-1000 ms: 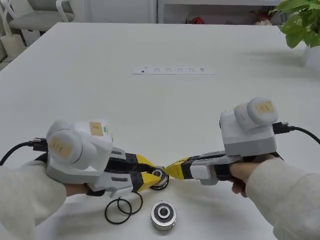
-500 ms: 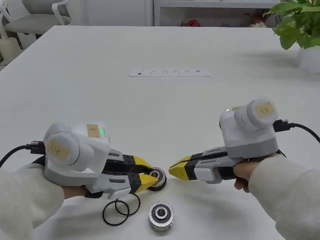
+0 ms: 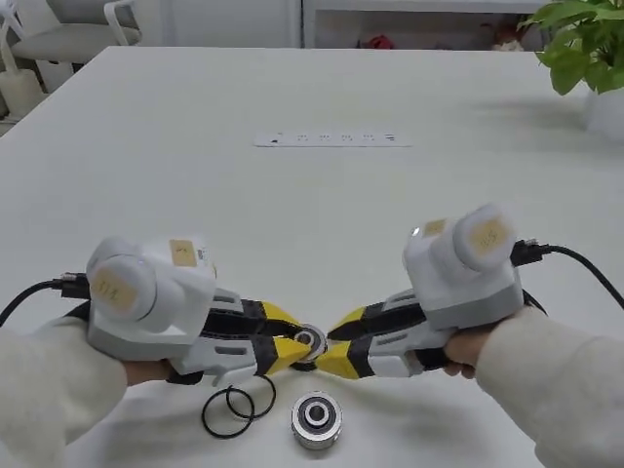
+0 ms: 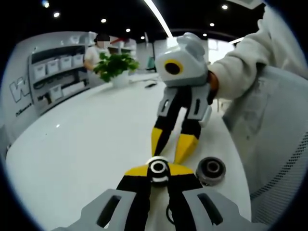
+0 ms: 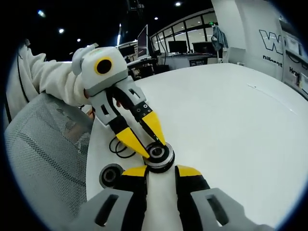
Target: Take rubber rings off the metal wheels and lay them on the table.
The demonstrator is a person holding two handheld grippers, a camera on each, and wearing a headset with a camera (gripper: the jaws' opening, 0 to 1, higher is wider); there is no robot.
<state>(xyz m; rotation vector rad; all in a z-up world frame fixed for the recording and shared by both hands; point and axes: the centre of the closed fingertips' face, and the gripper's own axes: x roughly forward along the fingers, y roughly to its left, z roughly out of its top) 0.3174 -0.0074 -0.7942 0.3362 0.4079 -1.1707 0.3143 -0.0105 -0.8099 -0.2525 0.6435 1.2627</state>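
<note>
Lower centre of the head view: left gripper (image 3: 290,351) clamped on a wheel (image 3: 309,341), mostly hidden by yellow tips. Right gripper (image 3: 330,353) slightly open at same wheel; contact unclear. Just below, on the table (image 3: 322,214): two loose rings (image 3: 234,408), second wheel (image 3: 317,419).

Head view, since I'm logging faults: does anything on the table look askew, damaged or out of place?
Nothing stands out. Two rubber rings lie overlapping on the table beside a loose wheel lying flat. The left gripper holds a second wheel, with the right gripper open at it.
</note>
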